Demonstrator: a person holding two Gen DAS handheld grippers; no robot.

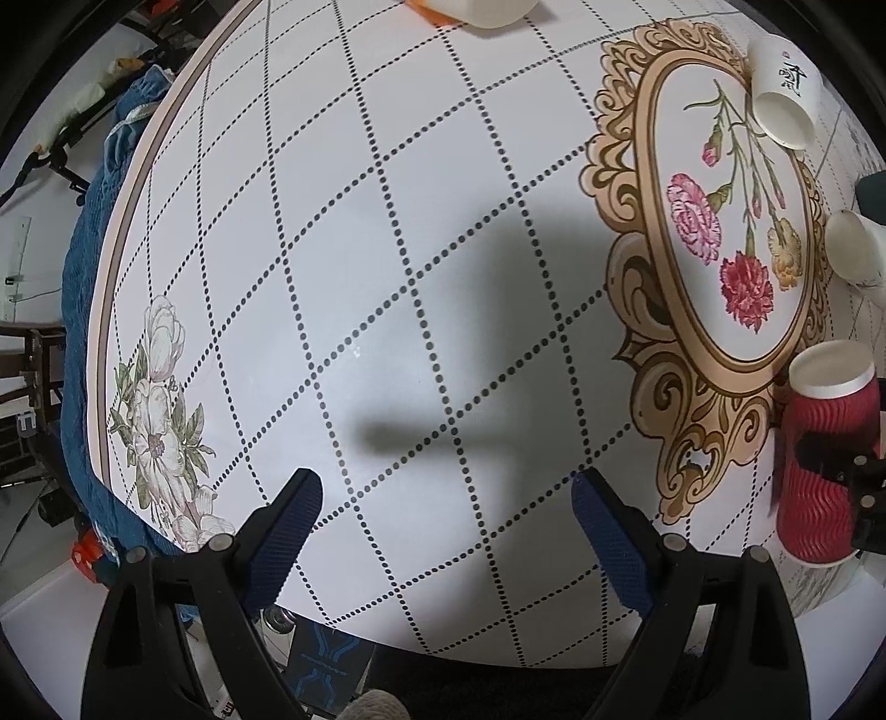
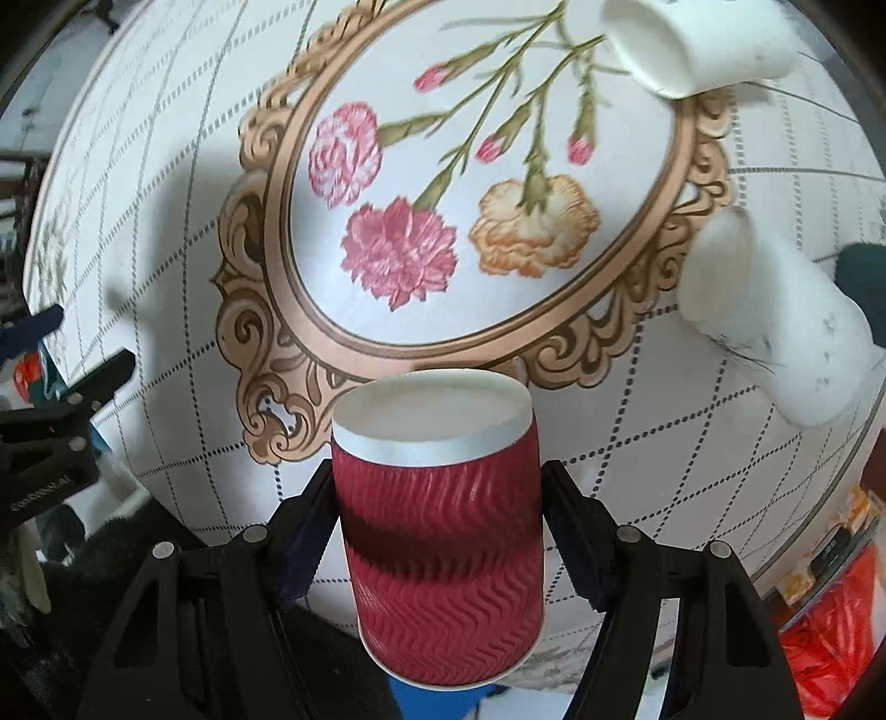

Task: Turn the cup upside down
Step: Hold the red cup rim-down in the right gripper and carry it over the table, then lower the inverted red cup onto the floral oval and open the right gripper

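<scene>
A red ribbed paper cup (image 2: 443,531) with a white band sits between the fingers of my right gripper (image 2: 437,531), which is shut on it and holds it above the near edge of the round table (image 2: 166,277). The cup points away from the camera. It also shows at the right edge of the left wrist view (image 1: 825,459), held by the right gripper's black fingers (image 1: 853,471). My left gripper (image 1: 446,531) is open and empty over the patterned tabletop (image 1: 387,249).
White paper cups lie on their sides on the table: one at the far right (image 1: 781,91), one beside it (image 1: 855,252), and they also show in the right wrist view (image 2: 692,44) (image 2: 775,315). A white container (image 1: 482,11) sits at the far edge. A blue cloth (image 1: 88,277) hangs left.
</scene>
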